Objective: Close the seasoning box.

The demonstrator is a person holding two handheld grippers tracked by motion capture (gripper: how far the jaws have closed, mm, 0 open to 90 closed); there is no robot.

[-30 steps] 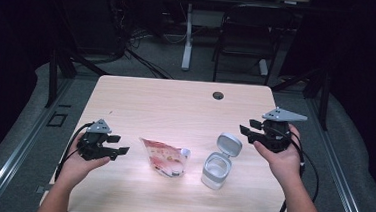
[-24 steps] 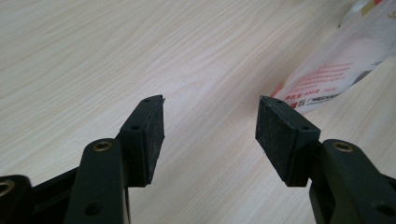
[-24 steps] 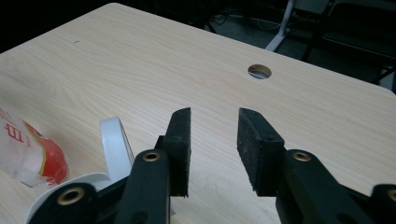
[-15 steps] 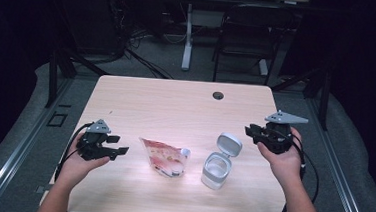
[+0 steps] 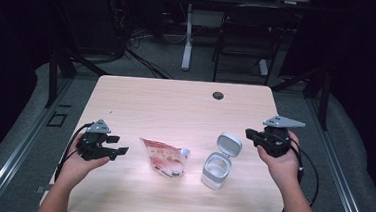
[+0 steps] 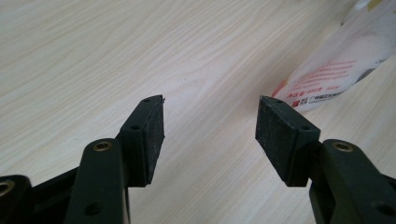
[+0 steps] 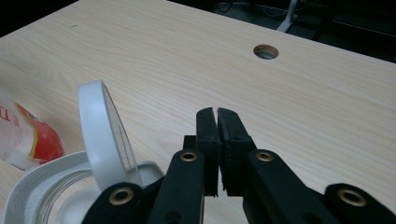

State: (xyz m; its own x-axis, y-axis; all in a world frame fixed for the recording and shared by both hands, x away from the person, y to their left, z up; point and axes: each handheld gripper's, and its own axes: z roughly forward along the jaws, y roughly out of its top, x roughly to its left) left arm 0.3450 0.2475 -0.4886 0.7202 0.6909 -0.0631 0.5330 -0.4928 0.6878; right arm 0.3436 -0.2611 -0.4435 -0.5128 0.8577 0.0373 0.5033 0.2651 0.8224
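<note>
A red and white spouted pouch [image 5: 165,157] lies flat at the table's front middle; its corner [image 6: 336,70] shows past my left jaws. To its right stands a white container [image 5: 215,169] with its hinged lid [image 5: 229,144] flipped up, close in the right gripper view [image 7: 100,135]. My left gripper [image 5: 118,147] hovers left of the pouch, open and empty [image 6: 210,121]. My right gripper [image 5: 250,134] is held right of the container, above the table. Its jaws have just been closing and now meet with nothing between them [image 7: 217,112].
The light wooden table [image 5: 176,105] has a round cable hole [image 5: 218,95] near its far edge, also in the right gripper view [image 7: 266,51]. Beyond the table are a dark floor, cables, a chair [image 5: 245,40] and another table's legs.
The right gripper's jaws have closed from wide open to touching. Both hands stay about where they were; the pouch and container have not moved.
</note>
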